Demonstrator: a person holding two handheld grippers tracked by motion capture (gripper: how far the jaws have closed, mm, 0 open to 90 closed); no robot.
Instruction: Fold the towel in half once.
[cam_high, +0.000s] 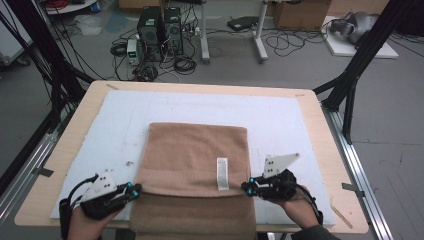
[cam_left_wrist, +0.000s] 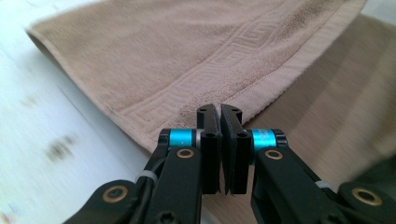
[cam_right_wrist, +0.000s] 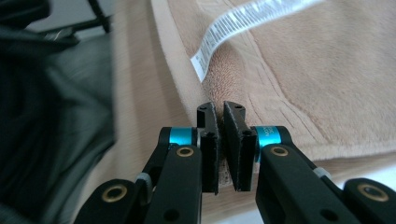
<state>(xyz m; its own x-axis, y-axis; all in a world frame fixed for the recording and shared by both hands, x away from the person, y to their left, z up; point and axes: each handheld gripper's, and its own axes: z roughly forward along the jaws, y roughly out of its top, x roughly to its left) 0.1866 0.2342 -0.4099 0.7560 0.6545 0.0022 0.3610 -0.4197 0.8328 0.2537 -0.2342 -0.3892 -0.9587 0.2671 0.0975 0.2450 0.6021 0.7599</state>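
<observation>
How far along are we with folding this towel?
Done: the brown terry towel already lies doubled on the white foam mat, one hemmed edge laid across it. In hand: the left claw and right claw pinch that edge's corners. Left: the near part, hanging off the table, remains unfolded.

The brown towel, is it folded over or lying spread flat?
Folded: the towel's bordered edge lies across a lower layer, pinched by the left gripper and right gripper.

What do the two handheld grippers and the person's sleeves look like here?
Both the left gripper and the right gripper are black, with flat black jaws, blue rings behind them and brass-coloured pivots. Each carries a grey three-cornered plate with dark dots, and a black cable trails back. A dark sleeve covers the right wrist.
</observation>
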